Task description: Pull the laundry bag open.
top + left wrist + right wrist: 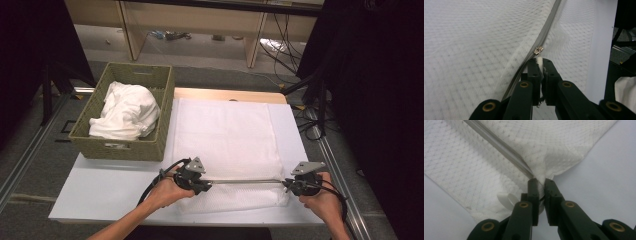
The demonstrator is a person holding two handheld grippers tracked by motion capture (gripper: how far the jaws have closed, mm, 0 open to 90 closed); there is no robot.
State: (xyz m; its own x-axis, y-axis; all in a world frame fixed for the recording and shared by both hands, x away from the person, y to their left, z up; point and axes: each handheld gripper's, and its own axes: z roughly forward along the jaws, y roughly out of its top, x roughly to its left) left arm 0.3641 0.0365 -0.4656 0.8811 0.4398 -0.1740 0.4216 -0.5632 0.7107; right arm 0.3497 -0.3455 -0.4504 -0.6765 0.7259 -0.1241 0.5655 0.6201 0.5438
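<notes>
A white mesh fabric cover (pixel 225 135) lies flat on the white table (pixel 100 192), with a grey zipper (pixel 245 181) running along its near edge. My left gripper (pixel 206 184) is at the zipper's left end. In the left gripper view, this gripper (pixel 540 63) is shut on the white pull tab (pixel 539 59) that hangs from the metal slider (pixel 538 50). My right gripper (pixel 286 185) is at the zipper's right end. In the right gripper view, it (pixel 539 182) is shut on the cover's corner (pixel 554 165), just where the zipper (pixel 499 145) ends.
A woven olive basket (pixel 150 75) stands at the table's back left, holding bunched white cloth (pixel 127 110). A small white round tab (pixel 506 198) lies on the cover beside my right jaws. The floor and cables lie past the table's right edge.
</notes>
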